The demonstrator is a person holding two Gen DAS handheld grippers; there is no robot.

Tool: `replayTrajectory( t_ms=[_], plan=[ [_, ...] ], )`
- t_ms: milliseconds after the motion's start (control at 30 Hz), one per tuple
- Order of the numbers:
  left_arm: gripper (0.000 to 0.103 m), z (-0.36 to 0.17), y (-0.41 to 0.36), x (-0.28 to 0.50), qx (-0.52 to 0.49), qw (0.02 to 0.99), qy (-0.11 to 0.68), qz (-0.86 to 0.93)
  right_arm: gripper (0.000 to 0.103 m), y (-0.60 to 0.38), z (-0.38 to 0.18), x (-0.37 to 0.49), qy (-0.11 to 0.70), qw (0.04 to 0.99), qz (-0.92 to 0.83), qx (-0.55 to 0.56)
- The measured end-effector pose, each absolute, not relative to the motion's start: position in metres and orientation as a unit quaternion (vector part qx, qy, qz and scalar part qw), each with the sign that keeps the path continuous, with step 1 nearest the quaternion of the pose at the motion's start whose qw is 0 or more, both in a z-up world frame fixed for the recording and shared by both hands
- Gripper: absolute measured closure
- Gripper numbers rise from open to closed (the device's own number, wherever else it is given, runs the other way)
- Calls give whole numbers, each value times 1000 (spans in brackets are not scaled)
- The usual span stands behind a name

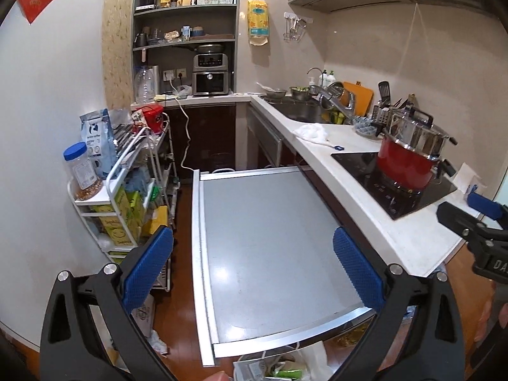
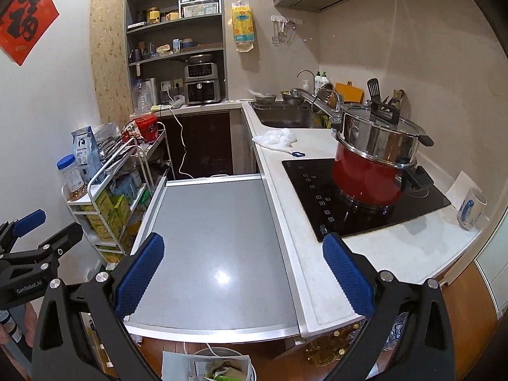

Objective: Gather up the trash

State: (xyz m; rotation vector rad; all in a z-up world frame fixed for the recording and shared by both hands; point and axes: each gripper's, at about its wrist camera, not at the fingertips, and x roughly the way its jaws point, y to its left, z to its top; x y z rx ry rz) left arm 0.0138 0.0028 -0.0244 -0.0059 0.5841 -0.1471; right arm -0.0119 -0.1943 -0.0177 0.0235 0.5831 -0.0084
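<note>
In a narrow kitchen, a person's two handheld grippers hang side by side above a grey pull-out table (image 1: pixel 270 247), both empty. The left gripper (image 1: pixel 254 263) has its blue fingers (image 1: pixel 149 266) spread wide with nothing between them; the right gripper (image 2: pixel 244 273) likewise stands open over the same bare surface.

The likeliest trash is a crumpled white tissue (image 2: pixel 276 138) lying on the white counter (image 2: pixel 397 254), between the sink (image 2: pixel 285 117) and the black induction hob (image 2: pixel 365 203), well apart from both grippers. A small blue clip-like item (image 2: pixel 297 153) lies just beside it.

Below the table's near edge, a white bag of scraps (image 2: pixel 209 368) sits on the wooden floor, probably the place for collected waste.

The wad looks light, soft and easily squashed, so it should compress rather than slip; a pinch across its bulky middle seems safest, since a loose edge might tear or trail. The red pot (image 2: pixel 368 174) on the hob stands close to that reach.
</note>
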Motion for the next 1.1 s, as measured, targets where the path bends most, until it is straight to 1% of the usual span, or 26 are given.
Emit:
replayTrajectory(
  t_ms=[333, 1100],
  plan=[
    [2, -17, 6, 12, 15, 960, 276, -36, 4, -190, -15, -11, 284, 959, -8, 11],
    [2, -25, 16, 15, -5, 955, 294, -32, 4, -195, -22, -12, 300, 953, -23, 12]
  ],
)
